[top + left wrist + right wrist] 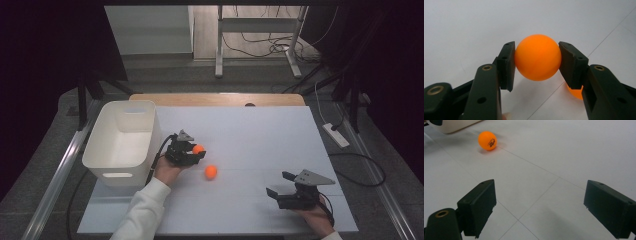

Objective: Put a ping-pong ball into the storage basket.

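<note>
Nearest the lens in the left gripper view, the left gripper (537, 62) has its black fingers (507, 63) pressed on either side of an orange ball (538, 57), gripped at its widest part and lifted clear of the white surface (474, 22). In the high view that ball sits at center left, just right of the white bin (122, 145). A second orange ball (211, 171) lies free on the surface near the center. At lower right of the high view, the right gripper (281, 183) rests with its fingers spread wide, holding nothing. The held ball is smooth and round, so a slight slackening or a jolt could squirt it out; it might roll off the surface or knock the loose ball away.
</note>
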The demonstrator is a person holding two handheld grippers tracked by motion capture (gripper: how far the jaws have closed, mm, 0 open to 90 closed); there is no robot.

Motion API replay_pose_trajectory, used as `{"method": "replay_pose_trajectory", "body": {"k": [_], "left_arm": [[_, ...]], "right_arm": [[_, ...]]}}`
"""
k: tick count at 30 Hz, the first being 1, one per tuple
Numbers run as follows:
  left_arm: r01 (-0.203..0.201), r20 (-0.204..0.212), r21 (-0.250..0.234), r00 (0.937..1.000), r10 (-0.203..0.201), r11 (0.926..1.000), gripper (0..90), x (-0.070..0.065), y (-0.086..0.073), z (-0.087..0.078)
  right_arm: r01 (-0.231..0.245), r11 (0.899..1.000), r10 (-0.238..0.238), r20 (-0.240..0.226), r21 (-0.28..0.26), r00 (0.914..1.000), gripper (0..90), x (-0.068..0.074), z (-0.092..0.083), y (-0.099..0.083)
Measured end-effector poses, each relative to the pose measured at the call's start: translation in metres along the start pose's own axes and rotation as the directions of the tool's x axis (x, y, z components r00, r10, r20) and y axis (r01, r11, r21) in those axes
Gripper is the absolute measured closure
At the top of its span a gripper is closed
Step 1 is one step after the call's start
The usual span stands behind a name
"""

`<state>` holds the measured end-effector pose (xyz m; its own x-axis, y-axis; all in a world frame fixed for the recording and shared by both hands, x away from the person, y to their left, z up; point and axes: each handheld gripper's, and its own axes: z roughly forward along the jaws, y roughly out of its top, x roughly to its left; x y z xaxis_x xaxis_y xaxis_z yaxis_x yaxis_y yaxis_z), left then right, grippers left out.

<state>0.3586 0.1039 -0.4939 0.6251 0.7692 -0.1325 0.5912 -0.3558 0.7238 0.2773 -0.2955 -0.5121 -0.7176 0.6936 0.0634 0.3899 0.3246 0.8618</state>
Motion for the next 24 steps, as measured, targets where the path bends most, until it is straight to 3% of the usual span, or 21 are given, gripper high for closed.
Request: {"method": "replay_pose_trajectory", "body": {"k": [24], "left_arm": [[-0.023,0.003,-0.068,0.9997,0.024,0.9974,50.4,-0.006,0.002,-0.02]], "right_arm": [[0.001,1.0,-0.001,-0.001,-0.005,1.0,10.8,0.001,-0.001,0.0]]}}
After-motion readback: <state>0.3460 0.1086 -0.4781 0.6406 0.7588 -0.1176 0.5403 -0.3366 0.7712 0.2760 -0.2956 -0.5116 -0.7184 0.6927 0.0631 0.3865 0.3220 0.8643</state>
